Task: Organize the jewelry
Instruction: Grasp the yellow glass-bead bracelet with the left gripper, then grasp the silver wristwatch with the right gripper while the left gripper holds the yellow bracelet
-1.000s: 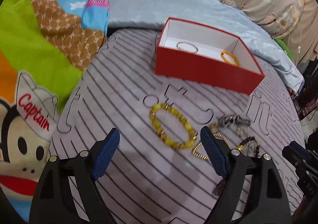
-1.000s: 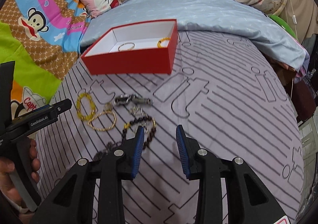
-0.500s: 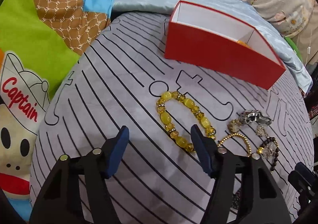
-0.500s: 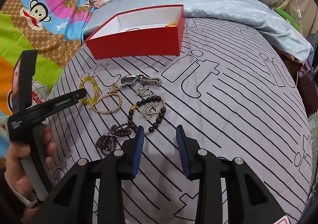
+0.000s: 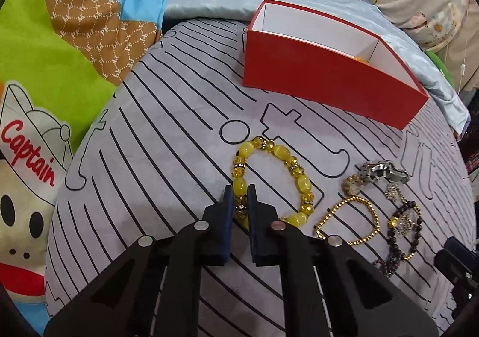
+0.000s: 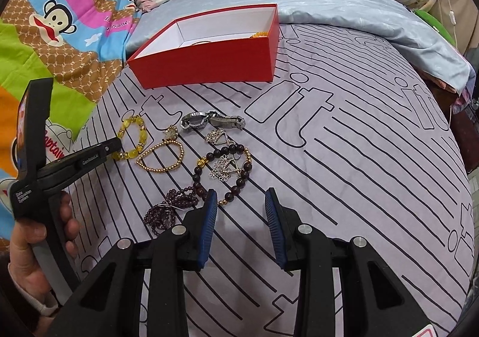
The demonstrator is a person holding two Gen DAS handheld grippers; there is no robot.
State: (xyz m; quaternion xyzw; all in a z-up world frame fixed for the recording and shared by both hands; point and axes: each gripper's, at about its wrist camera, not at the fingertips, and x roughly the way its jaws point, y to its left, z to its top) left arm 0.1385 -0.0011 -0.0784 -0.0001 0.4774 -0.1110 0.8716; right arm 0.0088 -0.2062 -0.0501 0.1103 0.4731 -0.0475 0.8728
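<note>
My left gripper (image 5: 239,193) is clenched on the yellow bead bracelet (image 5: 271,181), lying mid-frame on the striped sheet (image 5: 149,157) below the red box (image 5: 323,79). My right gripper (image 6: 241,202) hangs released, grasping nothing.

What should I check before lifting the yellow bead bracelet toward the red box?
1. Left claw closed on the yellow bead bracelet: ok, a bead sits between its fingers.
2. Bracelet free of the gold bead chain: ok, a gap shows.
3. Red box open on top: ok.
4. Room inside the box: cannot tell, its floor is mostly hidden.
5. Right claw out of the way: ok, open, near the dark bead bracelet.
6. Grip firmness: cannot tell.
</note>
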